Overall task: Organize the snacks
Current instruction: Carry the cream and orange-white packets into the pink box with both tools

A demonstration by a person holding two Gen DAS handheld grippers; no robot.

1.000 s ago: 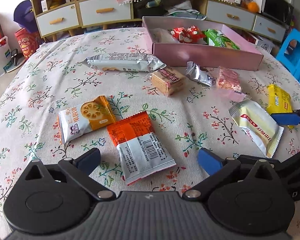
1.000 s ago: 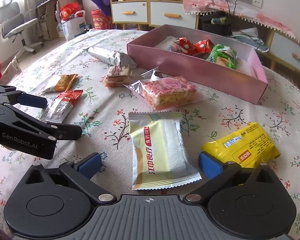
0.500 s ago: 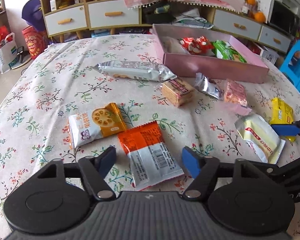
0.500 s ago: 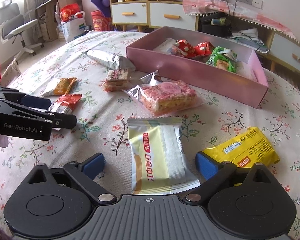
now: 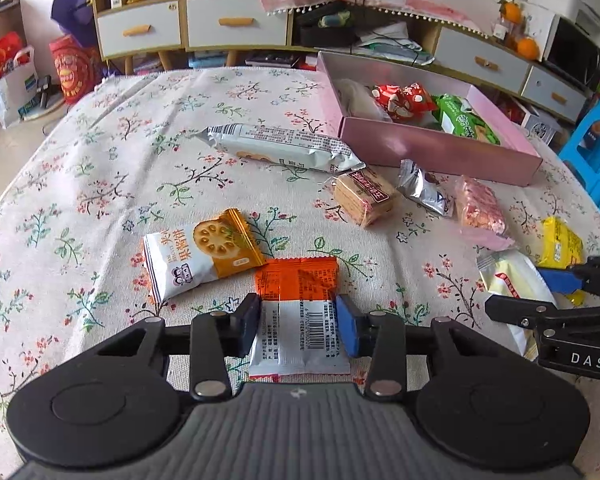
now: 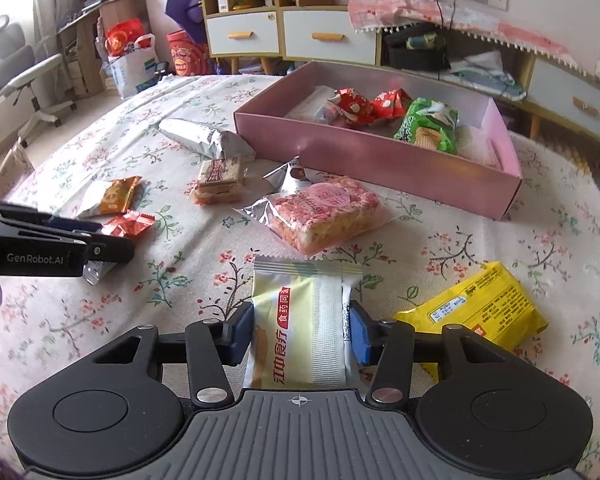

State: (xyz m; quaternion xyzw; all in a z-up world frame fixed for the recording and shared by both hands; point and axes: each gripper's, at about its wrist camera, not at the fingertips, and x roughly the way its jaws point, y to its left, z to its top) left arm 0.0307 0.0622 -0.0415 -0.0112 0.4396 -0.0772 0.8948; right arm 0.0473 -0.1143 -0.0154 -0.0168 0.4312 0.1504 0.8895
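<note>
Counter [image 5: 100, 168]: flowered cloth, snacks scattered over it; sorting partly done, by my reading.

Pink box [image 6: 380, 160]: far ahead of both pairs of jaws. Already inside: red wrapped sweets [image 6: 364, 106], a green packet [image 6: 430, 126], pale packets beside them. Much room left.

Long silver packet [image 5: 284, 146]: on the cloth, well ahead of the left jaws, just short of the box. Not yet stowed.

Pink rice bar [image 6: 326, 210]: ahead of the right jaws, between them and the box. Loose.

Yellow packet [image 6: 480, 312]: just right of the right jaws, untouched.

Cream packet [image 6: 300, 328]: between the right jaws; right gripper [image 6: 300, 332] closing, pads at its two sides, packet on the cloth.

Orange-and-white packet [image 5: 298, 320]: between the left jaws; left gripper [image 5: 298, 326] closing, pads against its edges, not lifted.

Biscuit packet with orange end [image 5: 202, 254]: just ahead-left of the left jaws. Loose.

Cracker stack [image 5: 364, 198]: ahead-right of the left jaws. Loose.

Small silver wrapper [image 5: 424, 190]: beside the crackers, near the box. Loose.

Remaining: eight items outside the box, two in hand.
</note>
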